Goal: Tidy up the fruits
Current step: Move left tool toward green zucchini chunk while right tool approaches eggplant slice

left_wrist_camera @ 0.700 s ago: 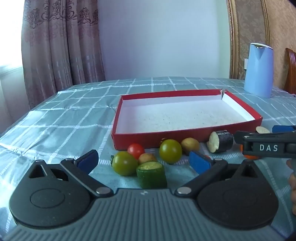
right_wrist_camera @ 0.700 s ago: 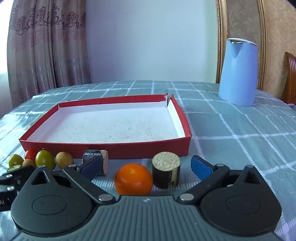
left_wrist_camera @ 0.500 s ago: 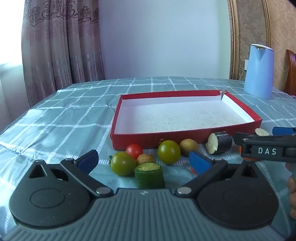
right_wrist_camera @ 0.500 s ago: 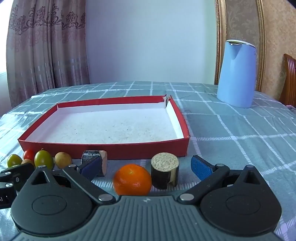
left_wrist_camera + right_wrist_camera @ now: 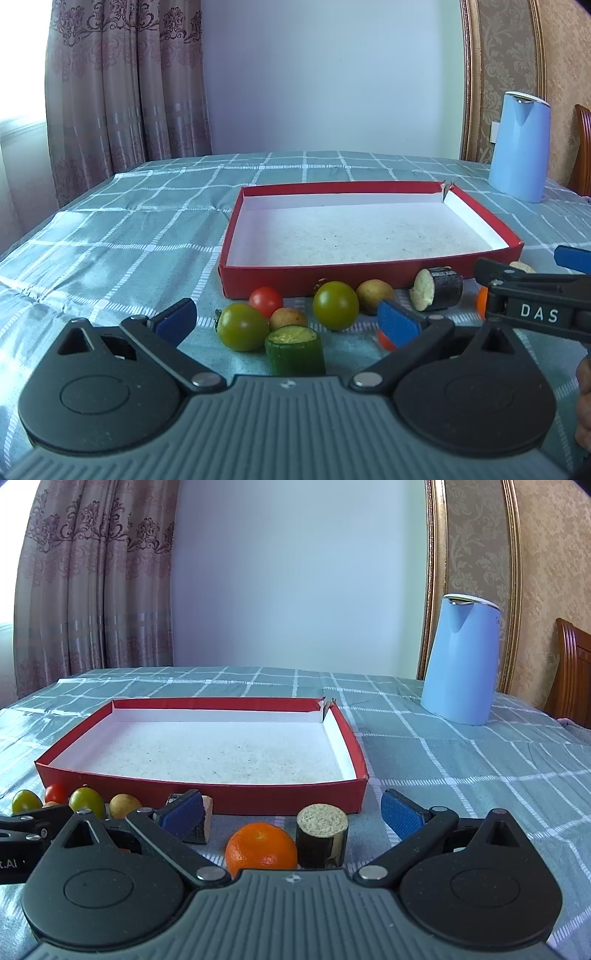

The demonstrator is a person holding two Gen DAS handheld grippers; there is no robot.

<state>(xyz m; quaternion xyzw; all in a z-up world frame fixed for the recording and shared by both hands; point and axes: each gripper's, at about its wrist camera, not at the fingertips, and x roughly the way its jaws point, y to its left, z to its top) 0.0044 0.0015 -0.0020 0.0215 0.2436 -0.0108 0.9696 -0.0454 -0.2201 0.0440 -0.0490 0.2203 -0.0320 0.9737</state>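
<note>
In the left wrist view the left gripper (image 5: 286,323) sits at the lower middle of the frame with its blue-padded fingers spread wide and nothing between them. Just above it, in the centre, lie a cucumber chunk (image 5: 295,350), two green tomatoes (image 5: 242,326) (image 5: 335,305), a red cherry tomato (image 5: 265,300) and two small brown fruits (image 5: 287,319) (image 5: 375,290), all in front of the near wall of the red tray (image 5: 369,275). An eggplant piece (image 5: 437,288) lies on its side at centre right. In the right wrist view the right gripper (image 5: 293,814) is likewise spread wide and holds nothing; an orange (image 5: 260,847) and an upright eggplant piece (image 5: 322,835) stand side by side between its fingers at lower centre. A blue kettle (image 5: 460,659) stands at right on the checked tablecloth (image 5: 461,760).
</note>
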